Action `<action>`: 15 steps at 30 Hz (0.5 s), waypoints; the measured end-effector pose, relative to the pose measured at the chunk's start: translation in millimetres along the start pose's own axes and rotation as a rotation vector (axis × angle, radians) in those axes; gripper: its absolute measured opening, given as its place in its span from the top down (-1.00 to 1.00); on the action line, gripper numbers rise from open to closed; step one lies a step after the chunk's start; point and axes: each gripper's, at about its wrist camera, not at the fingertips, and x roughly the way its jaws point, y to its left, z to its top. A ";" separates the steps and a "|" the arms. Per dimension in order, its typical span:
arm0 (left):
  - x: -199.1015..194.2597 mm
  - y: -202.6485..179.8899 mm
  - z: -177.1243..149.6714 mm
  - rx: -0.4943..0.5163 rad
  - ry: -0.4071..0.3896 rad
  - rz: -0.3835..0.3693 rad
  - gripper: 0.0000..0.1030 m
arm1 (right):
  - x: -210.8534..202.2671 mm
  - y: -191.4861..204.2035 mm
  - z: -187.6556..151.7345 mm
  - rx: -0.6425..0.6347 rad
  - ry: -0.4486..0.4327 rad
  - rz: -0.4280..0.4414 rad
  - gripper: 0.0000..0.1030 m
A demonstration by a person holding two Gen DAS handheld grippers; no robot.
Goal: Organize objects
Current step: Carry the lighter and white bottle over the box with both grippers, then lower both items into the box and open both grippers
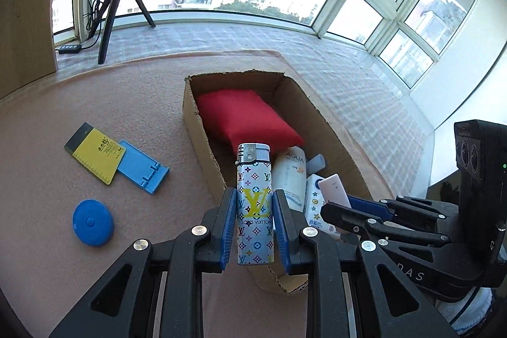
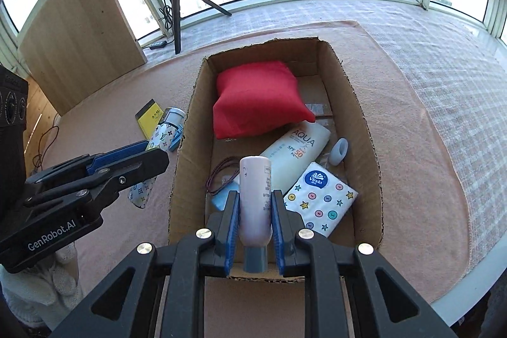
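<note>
Sunlit bay windows curve behind a pink felt mat [image 1: 63, 103] where a torn-rimmed cardboard box [image 2: 364, 116] serves as the collecting bin. It already holds a red cushion [image 2: 256, 97], an AQUA sunscreen bottle [image 2: 298, 151], a Vinda tissue pack [image 2: 323, 198] and a hair tie [image 2: 221, 170]. The left gripper [image 1: 255, 220] clamps a patterned lighter [image 1: 255, 195] upright by its middle, just outside the box's near left wall, seemingly ready to carry it in. The right gripper [image 2: 255, 216] pinches a pale lilac bottle [image 2: 255, 198], cap toward the camera, over the box's near end, likely for release. A yellow ruler card [image 1: 95, 156], blue phone stand [image 1: 142, 167] and blue tape measure [image 1: 93, 222] lie on the mat, not yet collected.
</note>
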 end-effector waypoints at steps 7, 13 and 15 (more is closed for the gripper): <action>14.4 -13.0 10.7 0.011 0.018 0.005 0.39 | -5.7 -15.4 2.8 0.034 -0.021 -0.004 0.14; 6.9 -5.6 -0.1 0.004 0.014 0.038 0.34 | -9.7 -20.2 0.8 0.040 -0.028 0.011 0.10; 2.6 3.6 -7.1 -0.014 0.016 0.055 0.34 | -9.7 -19.9 -0.5 0.041 -0.026 0.020 0.10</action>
